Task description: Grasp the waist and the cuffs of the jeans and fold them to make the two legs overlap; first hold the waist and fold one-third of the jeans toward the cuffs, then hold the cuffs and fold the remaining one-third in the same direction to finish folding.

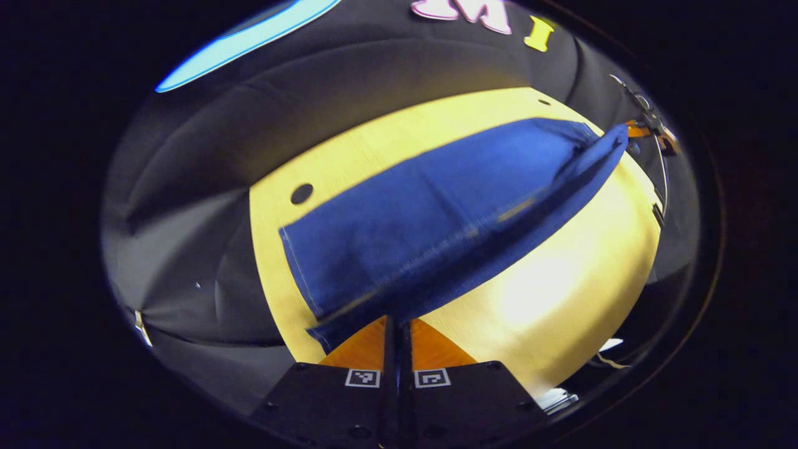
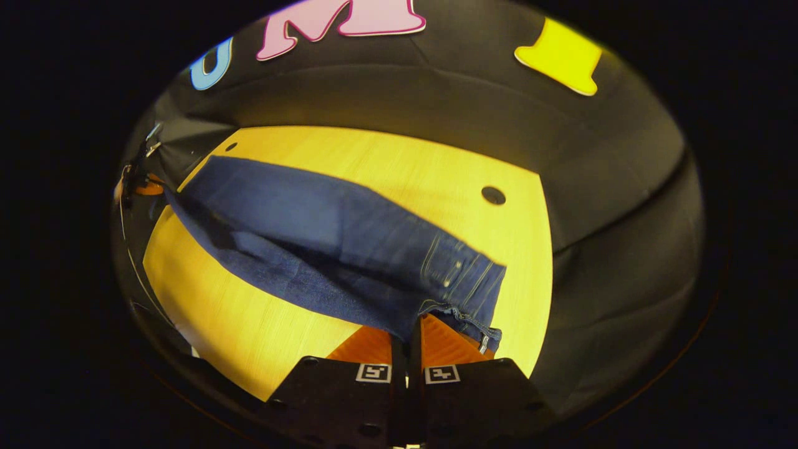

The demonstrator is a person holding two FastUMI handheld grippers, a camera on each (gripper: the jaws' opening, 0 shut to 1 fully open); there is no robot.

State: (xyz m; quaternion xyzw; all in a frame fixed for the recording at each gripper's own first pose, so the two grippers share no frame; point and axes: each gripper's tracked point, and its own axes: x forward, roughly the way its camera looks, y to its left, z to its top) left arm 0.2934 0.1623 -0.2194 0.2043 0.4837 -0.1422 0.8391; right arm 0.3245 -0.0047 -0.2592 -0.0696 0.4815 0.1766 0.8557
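Two grippers clamped on jeans (image 1: 430, 231): left gripper (image 1: 397, 327) at cuffs, right gripper (image 2: 408, 333) at waist, near leg raised above table (image 1: 561, 293) for overlap.

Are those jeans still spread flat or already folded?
Folded lengthwise: the jeans lie as one leg-wide strip on the table, left gripper pinching the cuffs, right gripper the waist.

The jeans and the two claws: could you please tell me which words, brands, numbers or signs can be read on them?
No words, brands or numbers can be read.
jeans: stitching and rivets at the waist, no legible label.
left claw and right claw: each carries square coded markers, which are patterns, not text.
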